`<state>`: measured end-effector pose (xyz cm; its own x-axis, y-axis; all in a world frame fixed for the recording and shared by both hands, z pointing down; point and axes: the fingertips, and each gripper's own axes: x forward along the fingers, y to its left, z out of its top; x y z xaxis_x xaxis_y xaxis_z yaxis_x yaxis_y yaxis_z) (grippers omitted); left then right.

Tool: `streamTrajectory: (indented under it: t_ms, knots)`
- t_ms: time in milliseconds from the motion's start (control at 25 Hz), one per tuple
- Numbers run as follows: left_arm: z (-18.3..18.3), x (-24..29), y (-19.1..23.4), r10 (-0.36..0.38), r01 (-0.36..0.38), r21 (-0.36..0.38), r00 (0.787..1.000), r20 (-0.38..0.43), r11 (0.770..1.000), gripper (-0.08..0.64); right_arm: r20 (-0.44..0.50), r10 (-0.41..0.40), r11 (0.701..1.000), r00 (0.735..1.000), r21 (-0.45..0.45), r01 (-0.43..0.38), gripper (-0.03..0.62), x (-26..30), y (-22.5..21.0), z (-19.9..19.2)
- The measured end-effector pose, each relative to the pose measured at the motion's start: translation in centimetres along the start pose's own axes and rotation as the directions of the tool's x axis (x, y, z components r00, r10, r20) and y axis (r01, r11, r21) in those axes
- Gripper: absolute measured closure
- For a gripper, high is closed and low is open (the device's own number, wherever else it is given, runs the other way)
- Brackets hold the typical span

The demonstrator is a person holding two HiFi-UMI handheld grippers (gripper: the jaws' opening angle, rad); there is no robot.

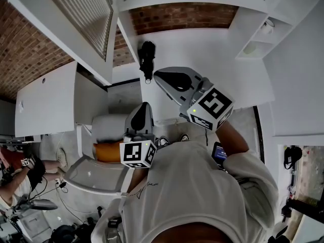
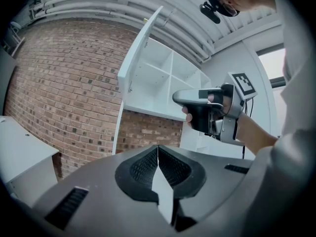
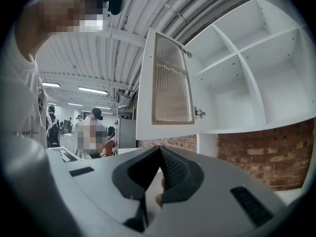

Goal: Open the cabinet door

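Note:
The white wall cabinet [image 3: 247, 83] stands open, showing bare shelves and compartments. Its door [image 3: 170, 83], white-framed with a ribbed glass pane, is swung out to the left on its hinge [image 3: 199, 113]; the head view has the door [image 1: 81, 14] at top left. My right gripper [image 3: 159, 149] is shut with nothing between the jaws and points level towards the door's lower edge, apart from it. My left gripper [image 2: 158, 147] is also shut and empty. It is held lower and to the left [image 1: 143, 105] of the right gripper [image 1: 159, 75], which also appears in the left gripper view [image 2: 207, 107].
A red brick wall [image 2: 64, 83] runs behind and below the cabinet. A white counter [image 1: 202, 49] lies under it and a white table [image 1: 45, 103] to the left. A black device [image 1: 147, 59] hangs by the cabinet's edge. People stand in the background [image 3: 94, 132]; one sits at left [image 1: 12, 176].

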<state>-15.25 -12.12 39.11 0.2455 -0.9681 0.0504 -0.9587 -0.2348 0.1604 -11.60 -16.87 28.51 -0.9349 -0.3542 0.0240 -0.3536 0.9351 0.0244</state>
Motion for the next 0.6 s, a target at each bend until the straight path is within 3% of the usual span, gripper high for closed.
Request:
streamTrajectory:
  t_ms: [600]
  knots:
    - [-1.0,0.9,-1.5,-0.048,0.048,-0.013,0.999,-0.024,0.999,0.545,-0.063,-0.064,0.997,0.996,0.038,0.067,0.568,-3.4,-1.1,-3.2]
